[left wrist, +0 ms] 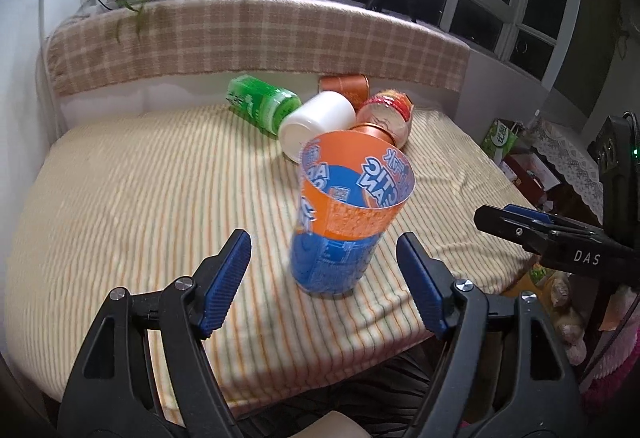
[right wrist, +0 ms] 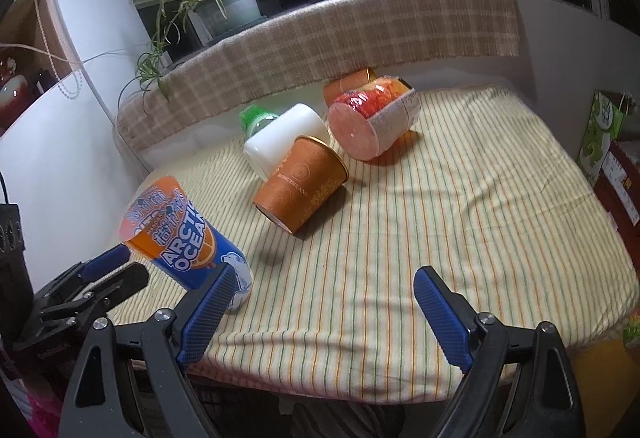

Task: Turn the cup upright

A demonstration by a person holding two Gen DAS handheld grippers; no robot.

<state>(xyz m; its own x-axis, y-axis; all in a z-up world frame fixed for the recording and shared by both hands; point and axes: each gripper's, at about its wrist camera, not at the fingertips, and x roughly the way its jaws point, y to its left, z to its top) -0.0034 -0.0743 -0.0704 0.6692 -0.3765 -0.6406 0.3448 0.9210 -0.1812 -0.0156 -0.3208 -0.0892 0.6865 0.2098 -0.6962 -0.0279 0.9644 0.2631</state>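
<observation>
Cup: the orange-blue cup [left wrist: 340,214] stands mouth-up on the striped cloth [left wrist: 140,198] near the front edge (perhaps leaning a little, the view distorts).
Left gripper [left wrist: 324,278]: spread, cup between the fingers, untouched.
Right gripper [right wrist: 320,314]: spread, holding nothing.
Progress: flip seems done; only withdrawing remains.

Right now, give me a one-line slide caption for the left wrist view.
Open left gripper faces an upright orange-and-blue cup on the striped cloth, other cups lying behind.

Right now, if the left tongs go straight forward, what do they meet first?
Probably the orange-and-blue cup, standing mouth-up directly ahead between the open left tongs. It looks close, though depth is unclear.
</observation>
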